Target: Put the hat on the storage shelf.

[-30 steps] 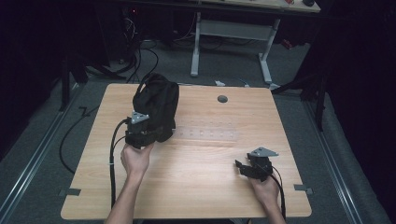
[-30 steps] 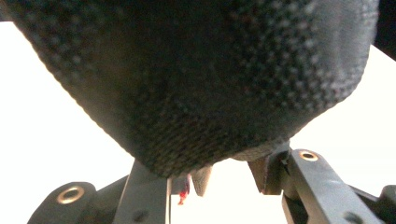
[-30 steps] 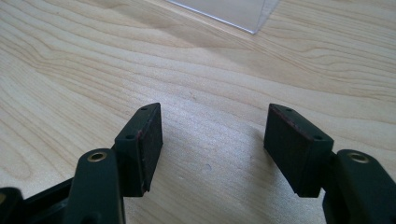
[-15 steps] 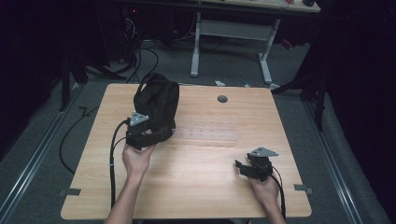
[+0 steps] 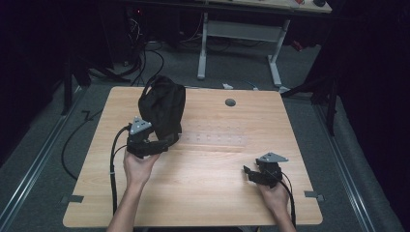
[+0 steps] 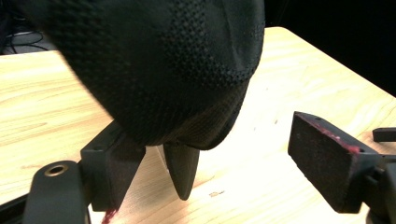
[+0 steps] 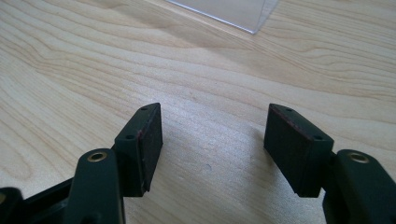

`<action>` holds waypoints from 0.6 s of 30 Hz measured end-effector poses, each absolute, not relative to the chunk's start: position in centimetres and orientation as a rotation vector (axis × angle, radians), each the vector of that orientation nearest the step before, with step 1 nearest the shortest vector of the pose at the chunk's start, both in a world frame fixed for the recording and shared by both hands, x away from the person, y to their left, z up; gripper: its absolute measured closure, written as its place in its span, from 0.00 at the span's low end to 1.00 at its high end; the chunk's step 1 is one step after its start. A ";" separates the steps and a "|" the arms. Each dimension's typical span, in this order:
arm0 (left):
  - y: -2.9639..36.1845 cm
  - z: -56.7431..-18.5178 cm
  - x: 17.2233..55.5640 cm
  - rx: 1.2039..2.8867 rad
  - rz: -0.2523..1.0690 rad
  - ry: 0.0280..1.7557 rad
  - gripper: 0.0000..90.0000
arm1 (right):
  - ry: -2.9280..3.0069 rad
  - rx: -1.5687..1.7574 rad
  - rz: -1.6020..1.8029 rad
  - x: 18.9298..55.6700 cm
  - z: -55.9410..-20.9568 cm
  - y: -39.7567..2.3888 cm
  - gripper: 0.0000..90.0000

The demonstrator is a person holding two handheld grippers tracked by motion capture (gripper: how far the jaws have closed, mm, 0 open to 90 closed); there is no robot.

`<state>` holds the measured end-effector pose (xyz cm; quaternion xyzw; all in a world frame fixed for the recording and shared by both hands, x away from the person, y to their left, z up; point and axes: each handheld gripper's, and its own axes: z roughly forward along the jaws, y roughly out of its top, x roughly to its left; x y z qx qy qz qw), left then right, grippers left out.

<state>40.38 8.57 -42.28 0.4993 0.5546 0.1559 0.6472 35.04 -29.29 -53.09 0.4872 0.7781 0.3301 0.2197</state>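
Observation:
A black mesh bag [image 5: 162,108] lies slumped on the back left of the wooden table [image 5: 203,193]. My left gripper [image 5: 166,142] sits at the bag's near edge. Its jaws have just been opening and now stand wide apart. In the left gripper view [image 6: 212,140] the bag [image 6: 159,70] bulges over the left pad [image 6: 114,163], a black strap tip [image 6: 182,172] hangs between the jaws, and the right pad [image 6: 322,154] is clear of the fabric. My right gripper [image 5: 248,173] [image 7: 215,126] rests open on bare wood at the front right.
A clear plastic piece [image 7: 224,11] lies flat on the table ahead of the right gripper. A round grey grommet [image 5: 230,102] sits near the back edge. Cables and a desk frame [image 5: 239,34] stand on the floor beyond the table.
The left gripper's jaws have spread apart at the bag's near edge, letting go of the fabric. The bag and the right hand have kept still.

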 end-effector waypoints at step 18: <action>10.6 -43.4 38.2 1.141 0.344 1.277 0.24 | 2.152 1.348 0.913 35.0 -53.1 -29.3 0.41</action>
